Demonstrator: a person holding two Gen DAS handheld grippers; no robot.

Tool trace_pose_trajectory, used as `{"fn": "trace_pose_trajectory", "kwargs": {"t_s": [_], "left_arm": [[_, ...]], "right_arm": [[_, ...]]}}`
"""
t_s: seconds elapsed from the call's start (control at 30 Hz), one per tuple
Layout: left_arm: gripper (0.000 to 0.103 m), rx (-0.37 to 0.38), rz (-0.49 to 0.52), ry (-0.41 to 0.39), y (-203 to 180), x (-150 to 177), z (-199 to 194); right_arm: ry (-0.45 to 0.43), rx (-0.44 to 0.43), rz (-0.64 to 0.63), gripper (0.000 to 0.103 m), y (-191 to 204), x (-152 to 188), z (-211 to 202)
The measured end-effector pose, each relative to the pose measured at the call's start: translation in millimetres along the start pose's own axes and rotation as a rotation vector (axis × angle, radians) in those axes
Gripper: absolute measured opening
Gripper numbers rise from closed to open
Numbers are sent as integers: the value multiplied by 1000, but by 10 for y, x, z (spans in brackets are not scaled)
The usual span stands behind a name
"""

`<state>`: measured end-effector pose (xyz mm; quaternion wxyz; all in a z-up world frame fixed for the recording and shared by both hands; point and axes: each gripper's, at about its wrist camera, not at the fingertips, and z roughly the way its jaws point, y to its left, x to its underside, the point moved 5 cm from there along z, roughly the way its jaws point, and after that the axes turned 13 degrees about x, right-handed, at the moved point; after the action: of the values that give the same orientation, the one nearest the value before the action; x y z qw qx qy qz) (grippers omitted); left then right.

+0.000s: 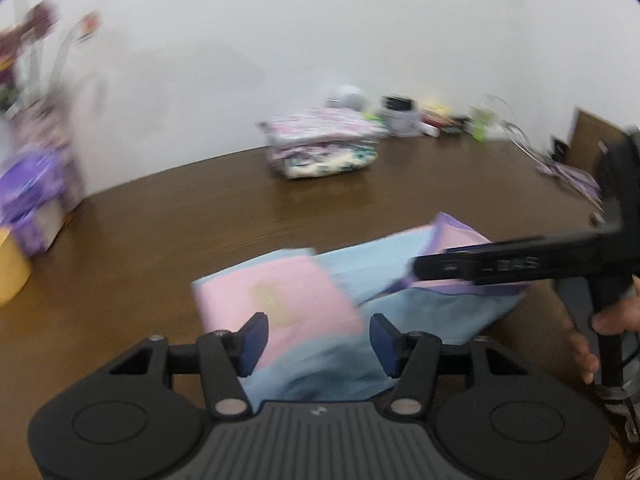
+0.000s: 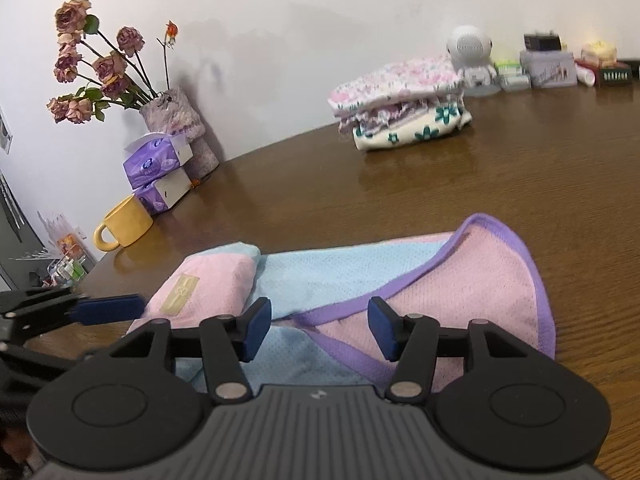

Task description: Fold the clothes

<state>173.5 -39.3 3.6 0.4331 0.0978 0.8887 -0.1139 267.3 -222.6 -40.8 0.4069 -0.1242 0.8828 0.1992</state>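
Pink-and-blue garment (image 2: 360,280) lies half-folded on the wooden table (image 2: 520,184), well in front of the folded clothes stack (image 2: 404,108). Left gripper (image 1: 316,344) jaws apart, nothing clamped; right gripper (image 2: 318,328) also apart, hovering over the purple-trimmed flap (image 2: 480,276) (not touching, as far as I can tell). Risk: with both grips off, the left folded sleeve (image 2: 208,284) may spring open; a careless regrab could drag the layers askew.

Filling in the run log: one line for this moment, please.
left gripper: open | right gripper: open | pink-blue garment: partly folded on table
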Motion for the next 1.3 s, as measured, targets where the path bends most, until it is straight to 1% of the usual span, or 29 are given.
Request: {"fn": "trace_pose_trajectory", "kwargs": {"t_s": [0.07, 0.13, 0.23, 0.3, 0.37, 0.43, 0.5, 0.53, 0.57, 0.63, 0.7, 0.77, 0.83, 0.87, 0.9, 0.93, 1.03, 1.1, 1.3], "left_arm": [[55, -10, -85, -14, 199, 82, -112], [55, 2, -158, -20, 340, 166, -178], [55, 63, -247, -10, 475, 283, -232], [55, 110, -266, -5, 498, 344, -254], [55, 132, -241, -2, 494, 393, -280], [53, 109, -197, 1, 486, 439, -293], [51, 96, -162, 5, 475, 462, -257], [47, 91, -147, 6, 469, 473, -239], [44, 99, -142, 3, 463, 481, -224], [36, 113, -135, -1, 466, 498, -221], [35, 126, -130, -5, 478, 506, -215], [31, 139, -126, -8, 489, 515, -209], [29, 146, -120, -10, 500, 519, -199], [26, 147, -118, -11, 509, 524, -192], [17, 149, -117, -13, 515, 528, -186], [14, 152, -119, -16, 521, 535, -183], [11, 157, -112, -27, 525, 544, -191], [9, 163, -115, -33, 534, 553, -202], [9, 162, -117, -27, 548, 598, -203]], "right_arm": [[-20, 4, -25, 55, 51, -11, -41], [-34, -3, -61, 55, 150, -3, -88], [-33, -45, -111, 54, 357, 55, -156], [-33, -80, -143, 54, 515, 102, -218], [-40, -88, -199, 54, 668, 168, -283], [-46, -80, -263, 54, 805, 245, -338], [-27, -72, -307, 54, 905, 327, -334], [-17, -67, -322, 53, 951, 369, -322], [-15, -58, -331, 48, 987, 396, -314], [-15, -30, -344, 44, 1053, 445, -300], [-11, -5, -340, 41, 1082, 469, -279], [-8, 18, -327, 32, 1094, 481, -258], [-6, 38, -302, 25, 1074, 484, -259], [-1, 50, -295, 21, 1067, 489, -250], [5, 60, -288, 18, 1062, 495, -241], [8, 63, -284, 12, 1066, 502, -236], [-2, 81, -296, 8, 1088, 525, -260], [-10, 96, -308, 8, 1095, 531, -286], [-1, 124, -314, 6, 1056, 552, -267]]}}
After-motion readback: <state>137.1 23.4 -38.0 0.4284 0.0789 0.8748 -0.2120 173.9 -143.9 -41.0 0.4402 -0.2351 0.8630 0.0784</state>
